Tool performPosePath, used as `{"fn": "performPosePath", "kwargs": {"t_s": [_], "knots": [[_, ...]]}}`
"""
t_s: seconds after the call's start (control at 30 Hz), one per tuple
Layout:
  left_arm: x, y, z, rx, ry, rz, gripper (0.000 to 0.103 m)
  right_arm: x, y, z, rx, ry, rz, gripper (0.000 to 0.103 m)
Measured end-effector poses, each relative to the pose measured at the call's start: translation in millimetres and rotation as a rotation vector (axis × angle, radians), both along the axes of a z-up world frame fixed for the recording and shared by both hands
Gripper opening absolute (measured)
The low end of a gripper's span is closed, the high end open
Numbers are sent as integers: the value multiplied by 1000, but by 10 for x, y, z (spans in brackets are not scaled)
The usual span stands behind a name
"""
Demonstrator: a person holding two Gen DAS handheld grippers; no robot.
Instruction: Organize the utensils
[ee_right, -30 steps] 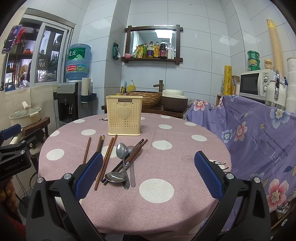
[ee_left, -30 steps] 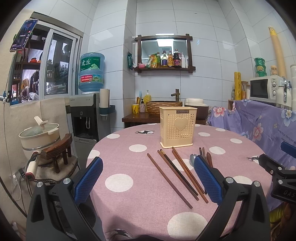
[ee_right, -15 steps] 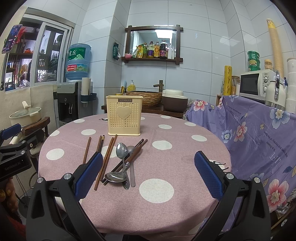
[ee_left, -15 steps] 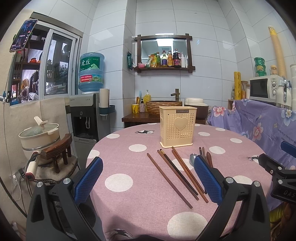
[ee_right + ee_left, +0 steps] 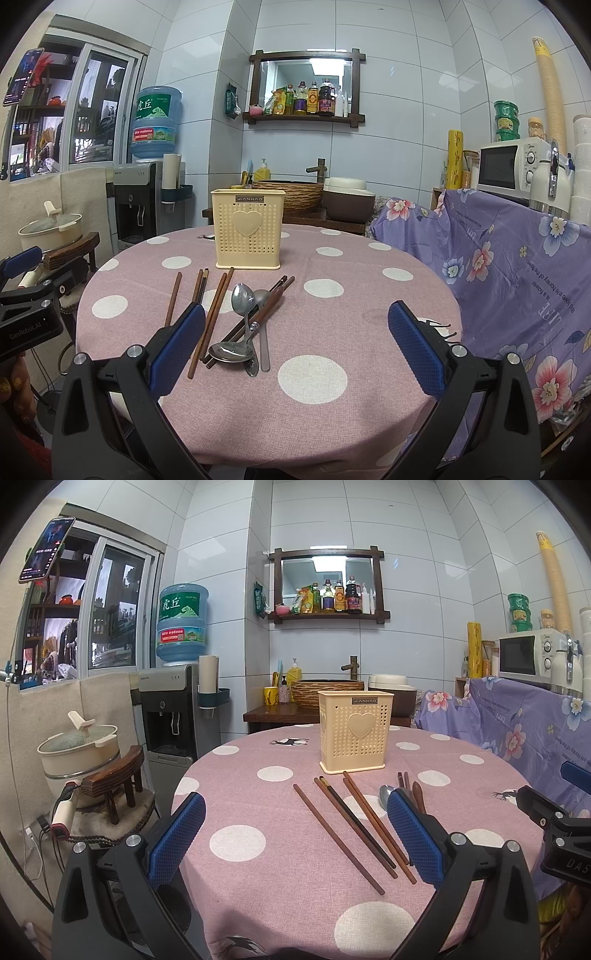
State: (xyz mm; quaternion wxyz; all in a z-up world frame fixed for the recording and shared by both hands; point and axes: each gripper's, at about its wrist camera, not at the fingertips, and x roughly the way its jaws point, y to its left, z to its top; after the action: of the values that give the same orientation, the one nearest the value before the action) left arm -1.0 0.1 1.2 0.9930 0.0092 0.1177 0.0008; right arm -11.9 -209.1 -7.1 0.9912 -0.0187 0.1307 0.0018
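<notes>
A cream perforated utensil holder [image 5: 354, 732] with a heart stands upright on the round pink dotted table [image 5: 258, 797]; it also shows in the right wrist view [image 5: 248, 229]. Several brown chopsticks [image 5: 347, 823] lie loose in front of it, also in the right wrist view [image 5: 210, 314]. Metal spoons [image 5: 240, 321] and more chopsticks lie in a crossed pile beside them. My left gripper [image 5: 295, 834] is open and empty above the table's near edge. My right gripper [image 5: 295, 343] is open and empty, just short of the spoons.
A water dispenser [image 5: 173, 716] and a pot on a stool [image 5: 79, 749] stand to the left. A counter under a purple floral cloth [image 5: 517, 258] carries a microwave [image 5: 513, 166] on the right. A basket sink [image 5: 291, 190] sits behind the table.
</notes>
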Motion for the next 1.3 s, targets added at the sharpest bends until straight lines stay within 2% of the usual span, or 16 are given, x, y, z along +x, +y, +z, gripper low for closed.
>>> {"fn": "performPosePath", "kwargs": {"t_s": [0.37, 0.53, 0.63, 0.83, 0.93, 0.97, 1.13, 1.23, 1.3], "knots": [[4, -2, -3, 0, 2, -1, 98, 35, -33, -54, 6, 10, -2, 98], [54, 36, -112, -12, 36, -19, 98, 118, -73, -100, 2, 43, -24, 98], [180, 48, -186, 0, 104, -21, 98, 269, -125, -166, 0, 101, -36, 98], [571, 156, -417, -20, 326, -58, 98, 622, -300, -241, 38, 218, -24, 98], [740, 234, -449, -31, 376, -71, 98, 869, -323, -278, 42, 291, -11, 98], [809, 272, -450, -43, 389, -79, 96, 957, -327, -296, 47, 317, -5, 98], [1253, 322, -441, -77, 508, -119, 84, 1418, -305, -282, 120, 411, 42, 80], [1520, 342, -432, -101, 564, -105, 70, 1634, -231, -263, 147, 454, 54, 73], [1651, 323, -400, -99, 575, -103, 61, 1695, -165, -262, 144, 460, 55, 73]]}}
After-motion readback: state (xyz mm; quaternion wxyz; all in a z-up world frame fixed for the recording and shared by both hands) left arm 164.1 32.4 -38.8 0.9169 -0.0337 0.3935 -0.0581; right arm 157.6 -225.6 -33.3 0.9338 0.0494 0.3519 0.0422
